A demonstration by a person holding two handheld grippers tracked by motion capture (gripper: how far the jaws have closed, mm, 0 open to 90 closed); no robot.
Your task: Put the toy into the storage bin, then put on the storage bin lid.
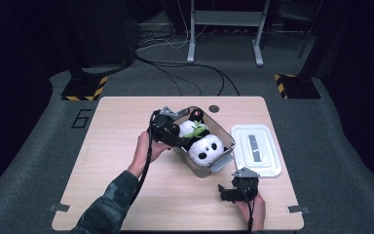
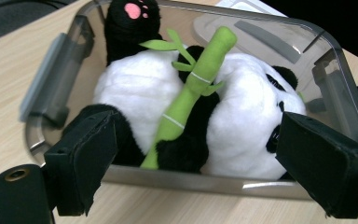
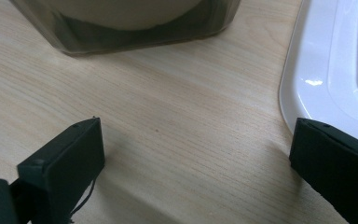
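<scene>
"Where was your left gripper (image 1: 171, 132)?"

"At the middle of the high view, by the near left rim of the clear box (image 1: 226, 138). Its jaws were spread wide and held nothing."

"And the toy panda (image 2: 223, 116)?"

"It lay inside the box, just past my jaws. Its long way ran along the box, head to the lower right, feet to the upper left. A green bamboo stick (image 2: 191, 88) lay across its tummy."

"Your other one?"

"My right gripper (image 1: 231, 192) was spread too, low on the table (image 1: 117, 185), farther from the panda. The white lid (image 1: 258, 148) sat beside the box."

"What was hard to see?"

"The panda's face; the box wall hid some."
</scene>
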